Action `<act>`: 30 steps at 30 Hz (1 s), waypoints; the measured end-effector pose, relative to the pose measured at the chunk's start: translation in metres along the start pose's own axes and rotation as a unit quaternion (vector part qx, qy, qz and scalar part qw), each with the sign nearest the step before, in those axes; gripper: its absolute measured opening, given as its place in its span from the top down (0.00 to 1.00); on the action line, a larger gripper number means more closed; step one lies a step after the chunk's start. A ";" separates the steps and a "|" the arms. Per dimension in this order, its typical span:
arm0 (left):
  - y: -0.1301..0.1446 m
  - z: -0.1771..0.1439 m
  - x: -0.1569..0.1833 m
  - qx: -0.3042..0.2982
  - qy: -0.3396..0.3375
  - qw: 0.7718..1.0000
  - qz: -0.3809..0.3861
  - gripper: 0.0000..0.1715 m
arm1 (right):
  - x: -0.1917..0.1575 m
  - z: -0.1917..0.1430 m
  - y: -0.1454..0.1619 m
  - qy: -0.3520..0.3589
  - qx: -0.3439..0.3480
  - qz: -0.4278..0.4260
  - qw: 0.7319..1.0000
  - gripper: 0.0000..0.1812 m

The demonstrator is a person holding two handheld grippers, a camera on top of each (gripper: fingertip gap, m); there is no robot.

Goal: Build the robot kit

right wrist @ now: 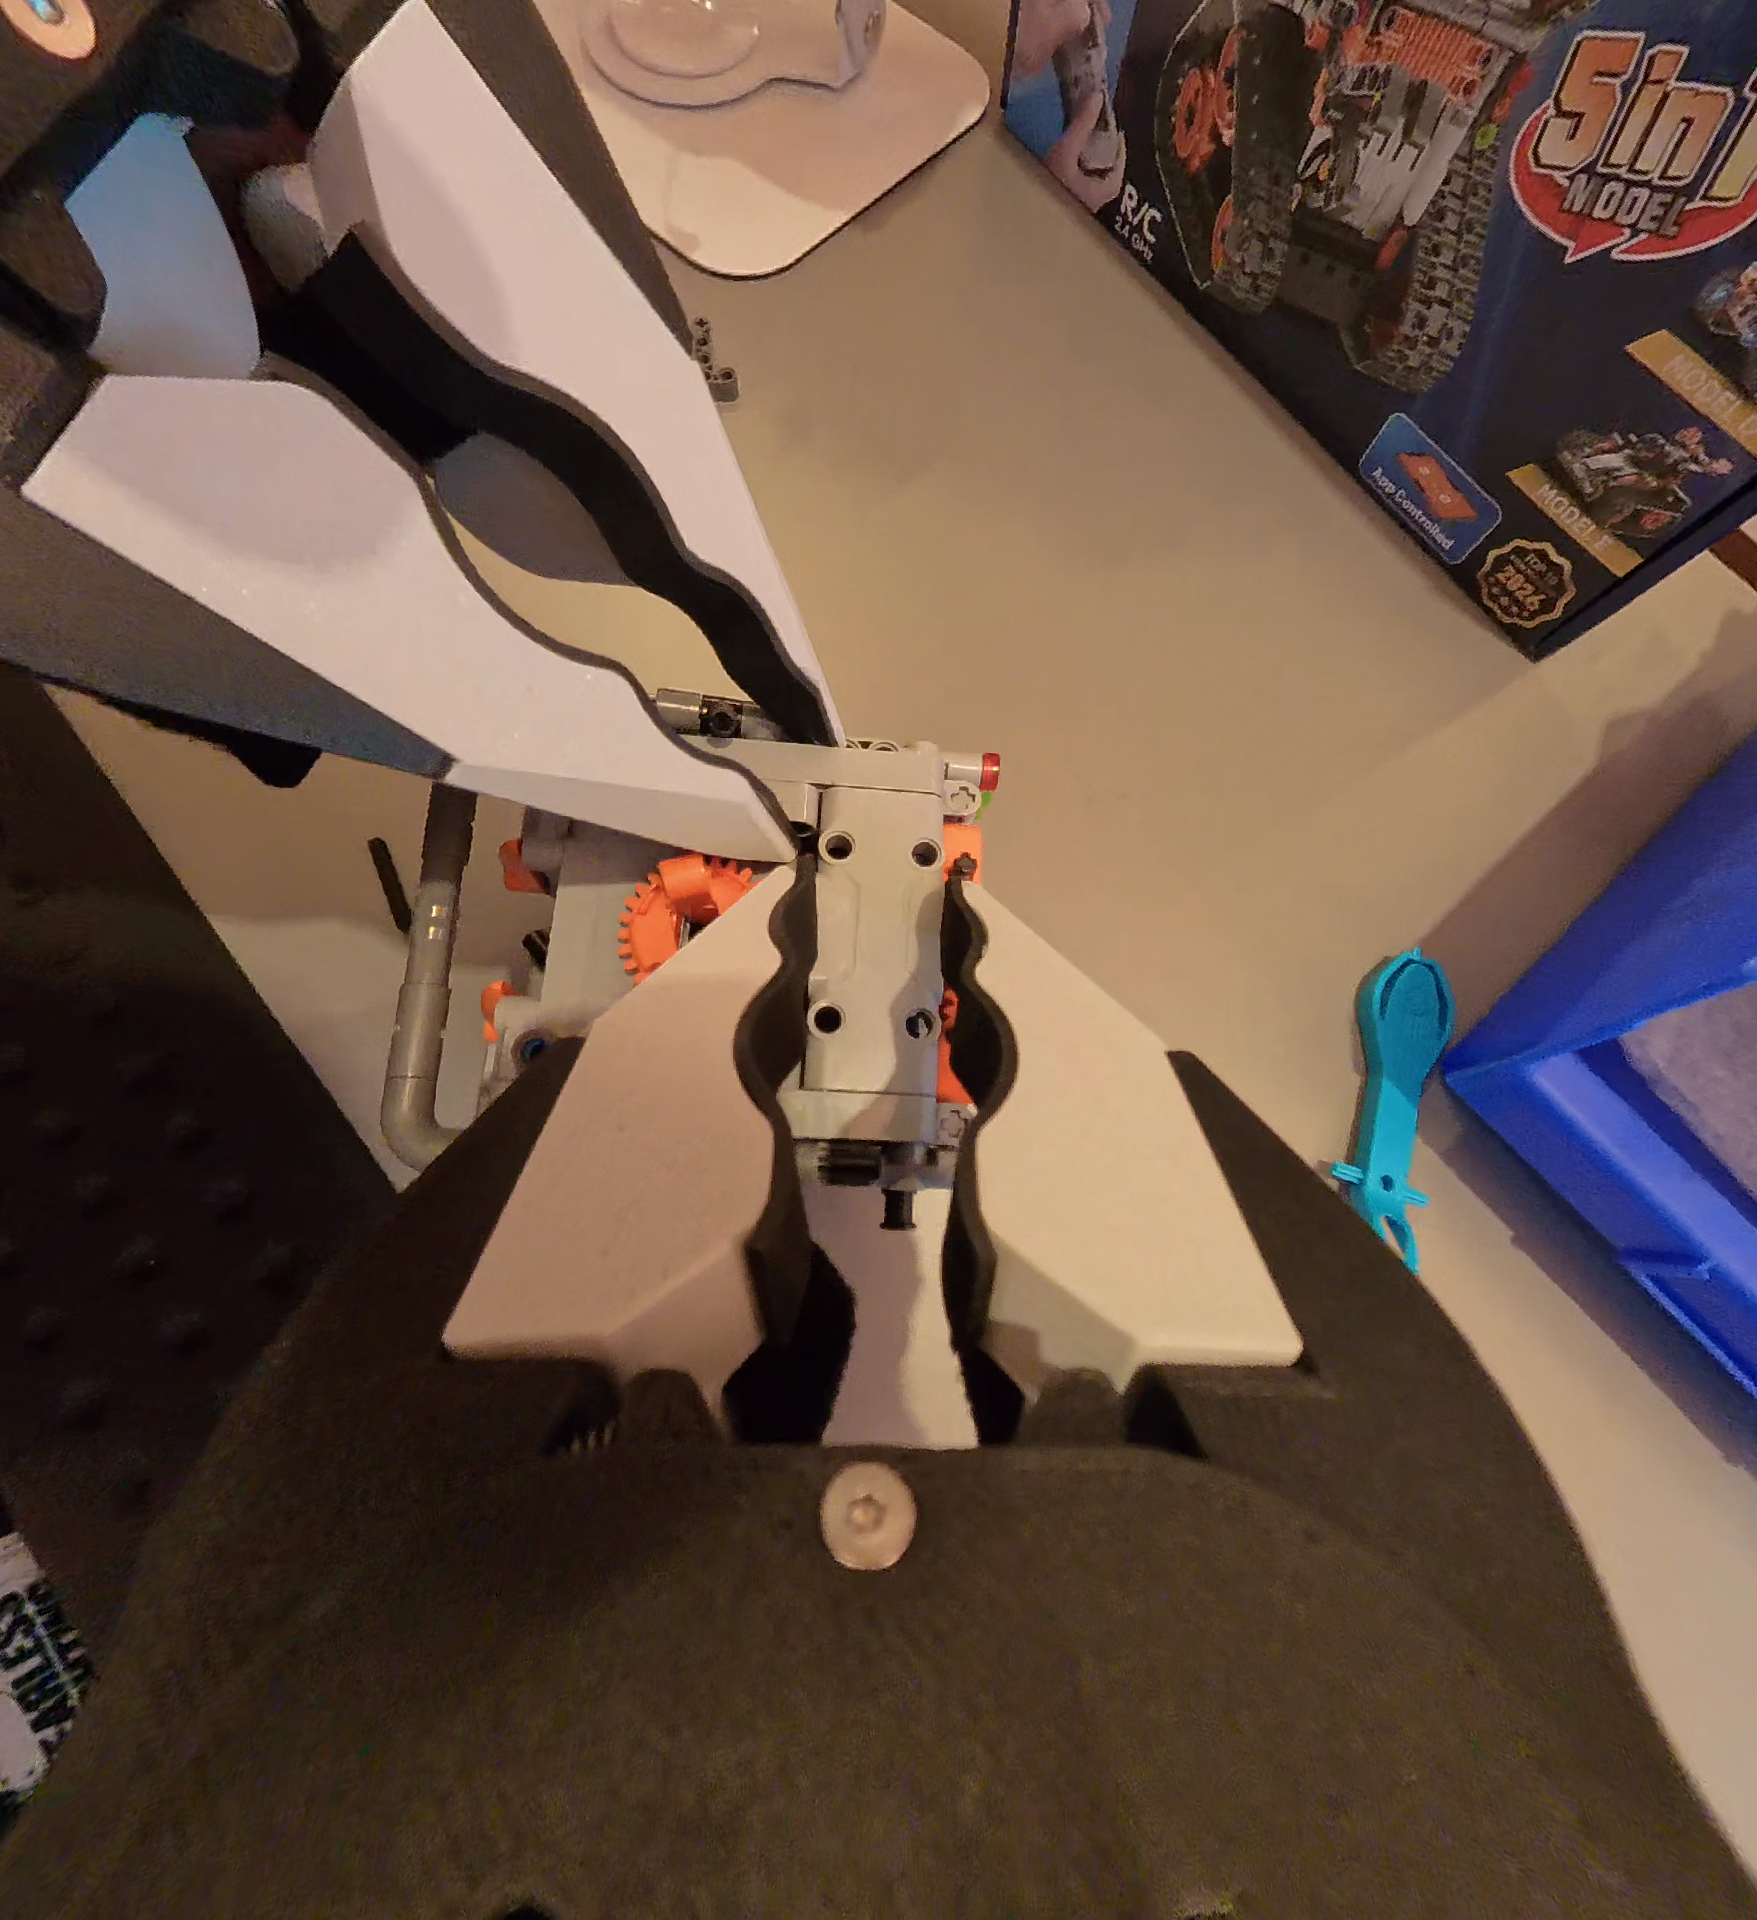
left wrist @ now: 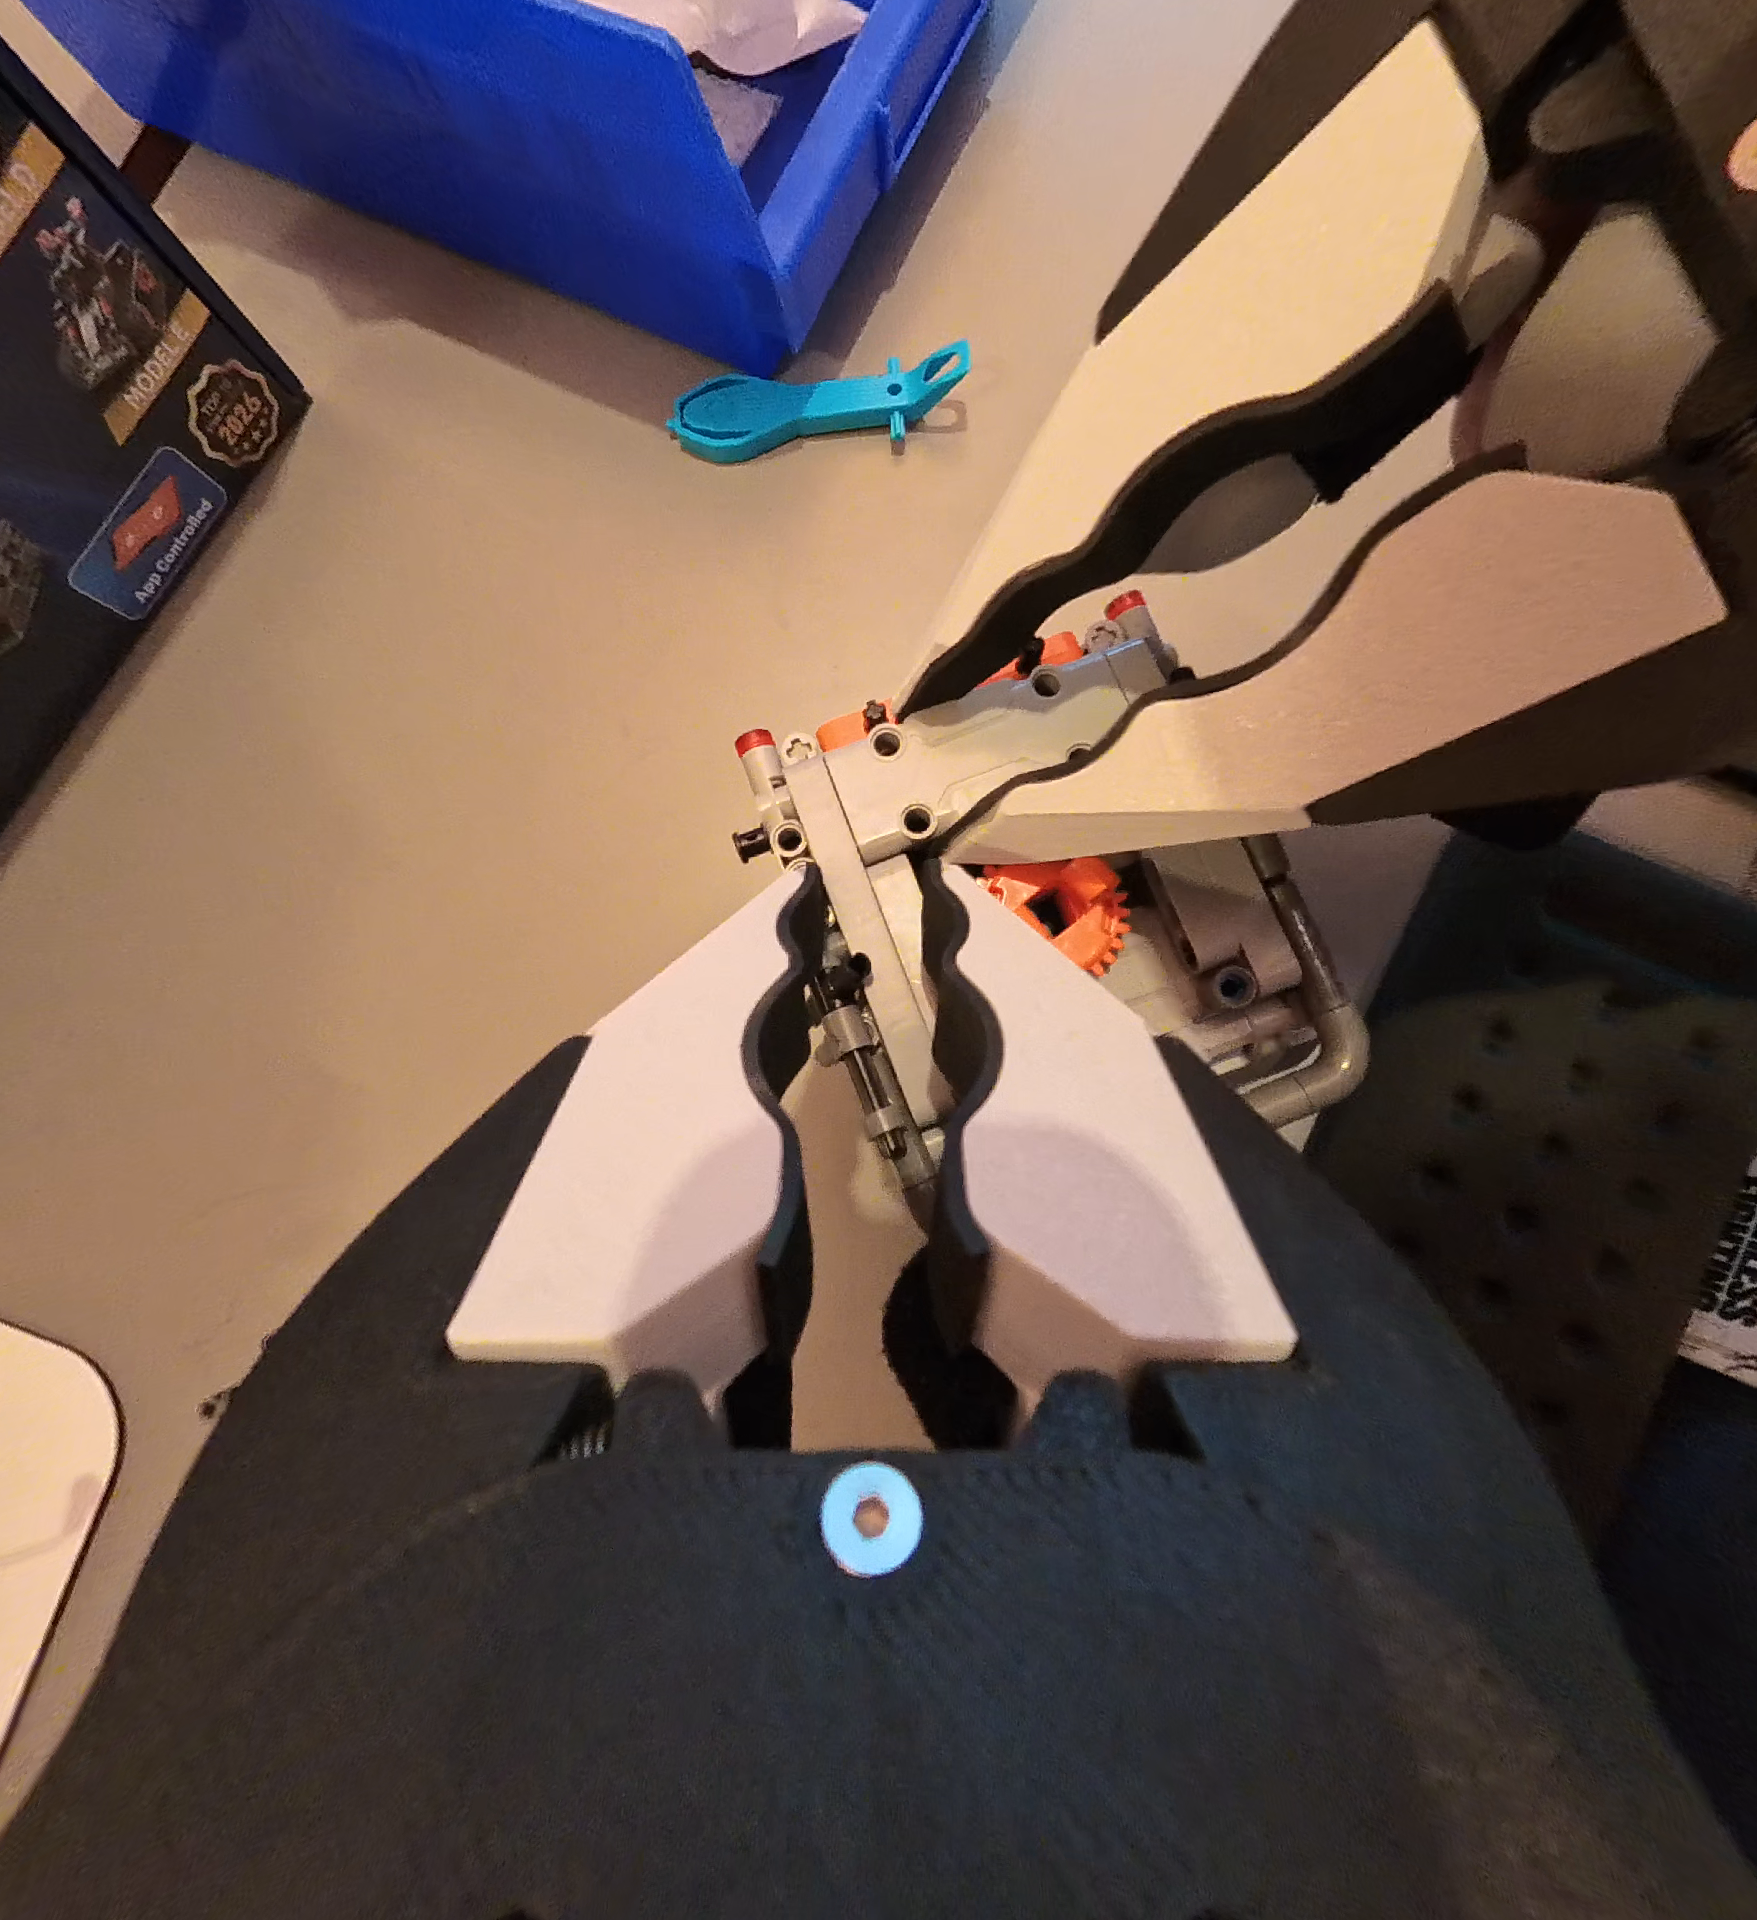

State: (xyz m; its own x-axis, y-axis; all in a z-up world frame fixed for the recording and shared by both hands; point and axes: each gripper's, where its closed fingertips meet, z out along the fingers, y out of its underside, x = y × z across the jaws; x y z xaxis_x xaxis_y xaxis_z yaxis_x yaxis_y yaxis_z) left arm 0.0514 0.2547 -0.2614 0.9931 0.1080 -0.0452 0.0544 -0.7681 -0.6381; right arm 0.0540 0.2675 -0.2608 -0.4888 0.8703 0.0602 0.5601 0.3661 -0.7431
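Observation:
A grey and orange building-brick assembly [left wrist: 978, 748] with orange gears [left wrist: 1082, 925] and a bent grey tube is held over the beige table's edge. My left gripper [left wrist: 869, 894] is shut on a thin grey frame beam at the assembly's end. My right gripper [left wrist: 941, 774] comes in from the upper right and is shut on the grey block on top. In the right wrist view, my right gripper [right wrist: 879, 883] clamps that grey block [right wrist: 874, 935] along its sides. My left gripper [right wrist: 812, 795] grips the beam just beyond it, from the upper left.
A teal brick-separator tool [left wrist: 812, 410] [right wrist: 1399, 1070] lies on the table [left wrist: 438, 779] beside a blue bin [left wrist: 541, 135] [right wrist: 1684, 935]. A dark printed box [left wrist: 53, 416] [right wrist: 1476, 260] stands at the far side. A white pad [right wrist: 801, 177], a small loose grey piece [right wrist: 718, 364] and a dark perforated surface [left wrist: 1580, 1091] are nearby. The tips of both grippers are at nearly the same place.

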 end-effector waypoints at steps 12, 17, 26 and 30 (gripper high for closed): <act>-0.004 0.000 -0.004 0.052 -0.025 0.998 -0.013 0.92 | 0.001 -0.001 -0.001 0.020 0.022 -0.017 0.999 0.89; -0.005 0.000 -0.005 0.066 -0.015 0.997 -0.028 0.92 | 0.001 0.000 -0.002 0.027 0.028 -0.015 0.999 0.89; 0.001 -0.020 0.007 0.066 0.072 0.995 -0.017 0.84 | -0.002 -0.002 -0.003 -0.005 0.041 0.001 0.999 0.88; 0.015 -0.031 0.001 0.068 0.118 0.985 -0.103 0.81 | -0.006 -0.002 -0.004 -0.014 0.040 0.001 0.999 0.88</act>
State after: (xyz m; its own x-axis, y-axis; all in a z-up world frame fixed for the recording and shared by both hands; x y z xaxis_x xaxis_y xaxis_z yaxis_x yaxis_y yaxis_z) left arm 0.0565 0.2236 -0.2470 0.9599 0.0897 0.2654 0.2581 -0.6515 -0.7133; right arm 0.0558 0.2619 -0.2573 -0.5065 0.8613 0.0411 0.5067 0.3359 -0.7940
